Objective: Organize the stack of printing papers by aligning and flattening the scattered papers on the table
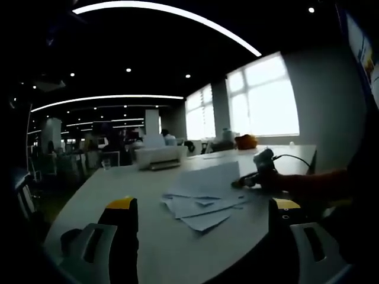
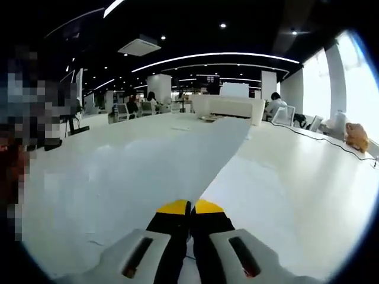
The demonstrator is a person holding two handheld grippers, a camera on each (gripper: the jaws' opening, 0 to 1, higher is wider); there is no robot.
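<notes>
Several white sheets (image 1: 201,206) lie fanned and scattered on the white table (image 1: 112,183). In the left gripper view my left gripper (image 1: 204,207) hangs open over the near table edge, jaws wide apart, with the papers lying just beyond them. The right gripper (image 1: 244,182) comes in from the right and pinches the edge of one sheet (image 1: 208,178), which is raised above the pile. In the right gripper view my right gripper (image 2: 190,207) is shut on that sheet (image 2: 148,160), which stretches forward and left over the table (image 2: 296,189).
A white printer (image 1: 157,157) (image 2: 228,106) stands at the far end of the table. An orange object (image 1: 246,141) (image 2: 356,136) sits near the windows. A dark cable (image 2: 320,139) runs along the table's right side. A person's sleeve (image 1: 317,183) reaches in behind the right gripper.
</notes>
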